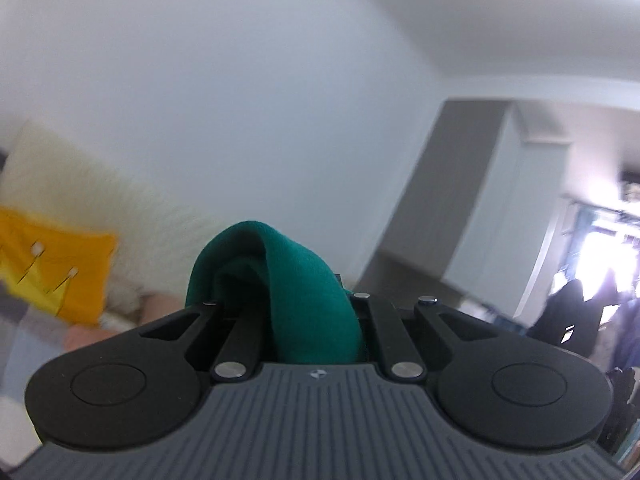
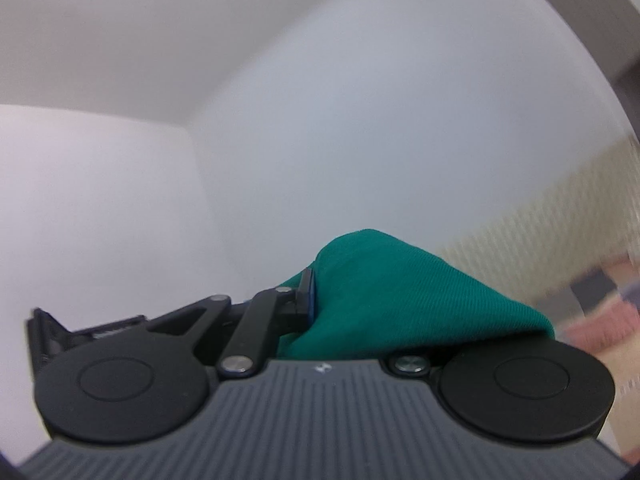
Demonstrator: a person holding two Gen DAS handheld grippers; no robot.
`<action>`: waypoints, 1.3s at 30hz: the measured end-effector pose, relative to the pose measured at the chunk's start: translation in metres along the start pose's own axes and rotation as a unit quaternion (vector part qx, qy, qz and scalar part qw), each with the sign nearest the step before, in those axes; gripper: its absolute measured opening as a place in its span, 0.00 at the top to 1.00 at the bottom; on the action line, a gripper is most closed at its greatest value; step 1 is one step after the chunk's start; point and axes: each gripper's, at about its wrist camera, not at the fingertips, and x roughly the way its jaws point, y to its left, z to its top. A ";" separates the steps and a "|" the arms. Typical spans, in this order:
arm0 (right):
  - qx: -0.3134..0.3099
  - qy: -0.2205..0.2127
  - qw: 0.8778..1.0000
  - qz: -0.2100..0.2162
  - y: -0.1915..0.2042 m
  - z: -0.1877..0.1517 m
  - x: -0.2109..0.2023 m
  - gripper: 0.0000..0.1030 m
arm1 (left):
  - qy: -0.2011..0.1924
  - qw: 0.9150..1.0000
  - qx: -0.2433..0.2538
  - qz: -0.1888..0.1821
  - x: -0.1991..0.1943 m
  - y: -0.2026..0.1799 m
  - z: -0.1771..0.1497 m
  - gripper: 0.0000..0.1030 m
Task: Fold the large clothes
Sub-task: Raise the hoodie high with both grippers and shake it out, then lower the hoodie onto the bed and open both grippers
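Slip risk, left: I judge the bunched green knit garment (image 1: 288, 300) could pull out of my left gripper (image 1: 288, 312), since only a small fold is pinched and the rest hangs unseen below.
Slip risk, right: the same cloth (image 2: 400, 300) drapes over my right gripper (image 2: 340, 312) and hides one finger; an uneven tug could free it.
Snag risk: loose cloth might catch on the yellow cushion (image 1: 56, 264) at far left.
Left jaws: together, clamped on the garment, which humps up between them.
Right jaws: nearly together, clamped on the garment; it spills rightward over the hidden finger.
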 end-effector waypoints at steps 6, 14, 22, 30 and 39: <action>0.017 0.079 0.995 -0.058 -0.094 -0.072 0.118 0.84 | 0.060 0.995 -0.004 0.075 0.104 0.093 -0.062 0.90; 0.043 0.148 0.979 -0.132 -0.243 -0.199 0.275 0.84 | 0.164 0.977 -0.017 0.134 0.291 0.255 -0.173 0.90; 0.044 0.234 0.955 -0.179 -0.346 -0.311 0.359 0.83 | 0.264 0.949 -0.044 0.166 0.435 0.423 -0.279 0.89; 0.050 0.274 0.936 -0.217 -0.387 -0.363 0.385 0.82 | 0.321 0.927 -0.064 0.184 0.496 0.503 -0.349 0.83; 0.072 0.277 0.933 -0.217 -0.381 -0.360 0.379 0.42 | 0.317 0.933 -0.058 0.159 0.453 0.471 -0.318 0.32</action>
